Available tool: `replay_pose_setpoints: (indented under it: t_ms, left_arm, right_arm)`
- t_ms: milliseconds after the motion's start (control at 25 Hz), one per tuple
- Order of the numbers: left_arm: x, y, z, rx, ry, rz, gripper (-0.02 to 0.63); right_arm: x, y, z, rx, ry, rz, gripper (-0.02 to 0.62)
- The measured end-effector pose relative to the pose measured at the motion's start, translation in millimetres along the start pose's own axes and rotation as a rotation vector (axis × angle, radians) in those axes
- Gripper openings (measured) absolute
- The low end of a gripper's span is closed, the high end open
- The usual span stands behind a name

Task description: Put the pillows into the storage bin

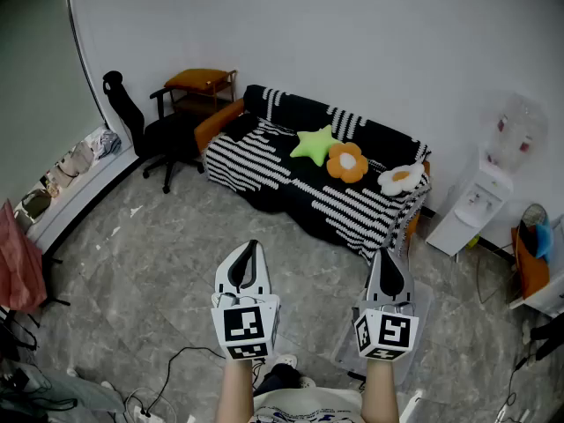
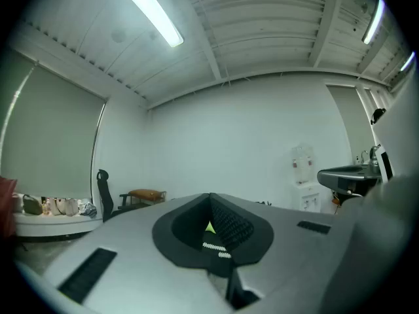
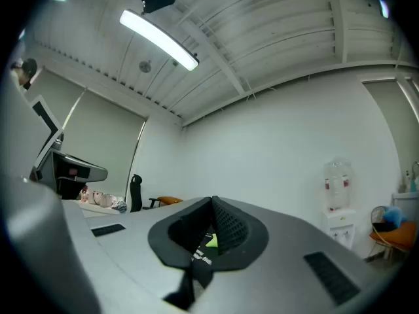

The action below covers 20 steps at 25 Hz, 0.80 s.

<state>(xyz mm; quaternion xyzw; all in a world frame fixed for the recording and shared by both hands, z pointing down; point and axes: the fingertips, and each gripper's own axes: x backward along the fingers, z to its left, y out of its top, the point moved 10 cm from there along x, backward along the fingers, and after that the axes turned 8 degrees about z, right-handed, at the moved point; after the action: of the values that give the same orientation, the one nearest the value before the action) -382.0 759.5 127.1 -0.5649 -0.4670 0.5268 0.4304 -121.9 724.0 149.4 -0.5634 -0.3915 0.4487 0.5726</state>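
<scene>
Pillows (image 1: 348, 161) on sofa (image 1: 256, 159), well beyond left gripper (image 1: 253, 248), right gripper (image 1: 389, 256).

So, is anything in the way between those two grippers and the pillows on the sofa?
Nothing visible. Only floor lies between the left gripper, the right gripper and the sofa holding the green pillow, orange pillow and white pillow.

Office-type lounge room: striped-cover sofa (image 1: 291, 179), office chair (image 1: 145, 135), water dispenser (image 1: 480, 196) along bare white wall (image 1: 352, 33), strip light (image 2: 147, 8) overhead.
</scene>
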Motion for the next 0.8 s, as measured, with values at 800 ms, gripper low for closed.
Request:
replay_pose_setpoints:
  t_ms: [800]
  left_arm:
    - [-52,-4,41,0.017,0.006,0.017,0.014]
  right_arm:
    - [-63,-6,19,-0.036,0.013,0.012,0.087]
